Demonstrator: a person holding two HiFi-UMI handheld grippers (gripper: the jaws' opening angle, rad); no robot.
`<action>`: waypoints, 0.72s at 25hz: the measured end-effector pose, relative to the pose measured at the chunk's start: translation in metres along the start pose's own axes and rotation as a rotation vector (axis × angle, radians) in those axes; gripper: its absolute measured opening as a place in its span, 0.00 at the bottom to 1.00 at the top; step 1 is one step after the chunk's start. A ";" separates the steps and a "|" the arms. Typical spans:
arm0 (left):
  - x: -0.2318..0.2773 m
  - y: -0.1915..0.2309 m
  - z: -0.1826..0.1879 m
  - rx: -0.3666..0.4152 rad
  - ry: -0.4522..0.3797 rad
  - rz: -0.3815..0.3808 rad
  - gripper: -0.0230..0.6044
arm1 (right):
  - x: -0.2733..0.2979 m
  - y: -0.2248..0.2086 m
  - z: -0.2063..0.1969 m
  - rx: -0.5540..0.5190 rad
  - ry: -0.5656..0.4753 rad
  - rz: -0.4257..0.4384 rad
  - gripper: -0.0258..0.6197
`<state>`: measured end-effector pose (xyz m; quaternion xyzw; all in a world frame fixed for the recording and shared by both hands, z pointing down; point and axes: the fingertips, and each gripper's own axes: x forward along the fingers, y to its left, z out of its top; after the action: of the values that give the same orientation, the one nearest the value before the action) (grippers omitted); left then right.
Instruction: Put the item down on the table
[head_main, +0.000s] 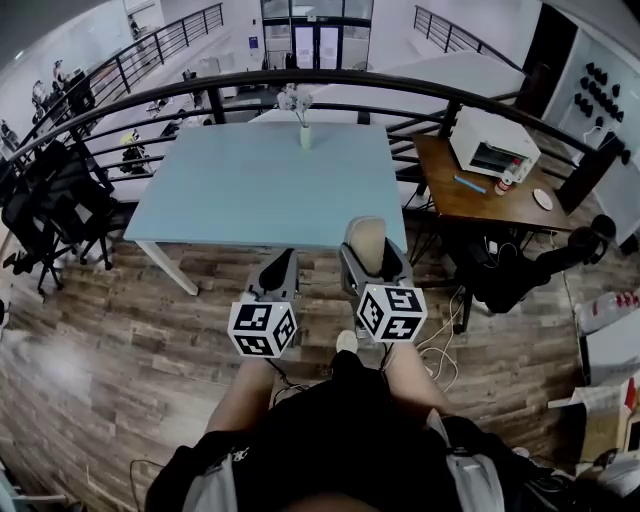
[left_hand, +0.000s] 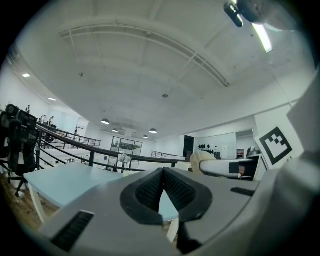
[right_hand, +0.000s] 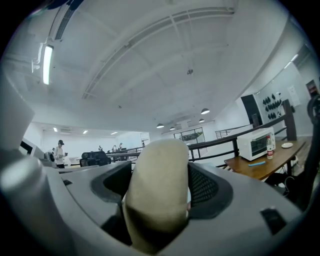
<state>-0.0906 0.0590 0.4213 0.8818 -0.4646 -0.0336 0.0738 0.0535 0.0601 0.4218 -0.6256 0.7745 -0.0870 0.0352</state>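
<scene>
Head view: the left tool (head_main: 279, 270) and right tool (head_main: 368, 258) are held side by side above the wooden floor (head_main: 150, 330), at the 6 o'clock edge of the pale blue counter (head_main: 260, 180). The beige item (head_main: 366, 238) sticks up from the right tool, seen against the counter's near edge. A small vase (head_main: 304, 133) stands at the counter's 12 o'clock edge.

Left gripper view: the jaws are pressed together with nothing between them.

Right gripper view: the jaws clamp the rounded beige item, which fills the gap. A white oven (right_hand: 256, 142) sits at 3 o'clock.
</scene>
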 end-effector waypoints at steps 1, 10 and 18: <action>0.003 0.003 -0.001 0.002 0.000 0.000 0.06 | 0.005 -0.001 0.000 0.004 -0.004 0.000 0.59; 0.048 0.032 0.009 0.041 -0.018 0.033 0.06 | 0.061 -0.019 0.005 0.031 -0.035 0.025 0.59; 0.112 0.068 0.008 0.050 -0.001 0.066 0.06 | 0.129 -0.045 0.017 0.039 -0.053 0.047 0.59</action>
<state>-0.0835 -0.0720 0.4252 0.8675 -0.4943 -0.0201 0.0524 0.0718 -0.0765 0.4204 -0.6084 0.7860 -0.0845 0.0700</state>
